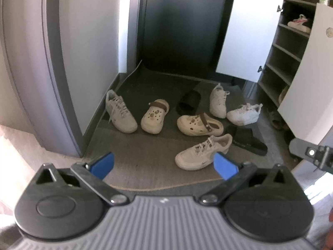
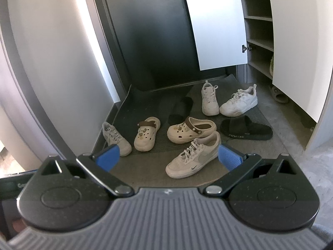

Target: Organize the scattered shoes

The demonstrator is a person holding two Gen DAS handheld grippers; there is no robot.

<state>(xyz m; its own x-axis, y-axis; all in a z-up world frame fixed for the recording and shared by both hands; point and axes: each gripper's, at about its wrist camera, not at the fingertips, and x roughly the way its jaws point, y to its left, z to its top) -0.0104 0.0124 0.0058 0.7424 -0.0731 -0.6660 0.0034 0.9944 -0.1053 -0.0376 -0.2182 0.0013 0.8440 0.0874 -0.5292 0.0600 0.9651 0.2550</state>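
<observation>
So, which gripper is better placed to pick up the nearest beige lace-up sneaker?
Right gripper, probably: the beige lace-up sneaker lies between its open fingers. In the left view it sits off-centre, by one finger.

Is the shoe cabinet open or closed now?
Open. Both white doors of the shoe cabinet are swung outward, exposing its shelves, and a shoe sits on an upper one.

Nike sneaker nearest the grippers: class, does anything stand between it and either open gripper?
Nothing visible does. The Nike sneaker lies on bare mat just ahead of the right gripper and the left gripper. The clog lies behind it.
</observation>
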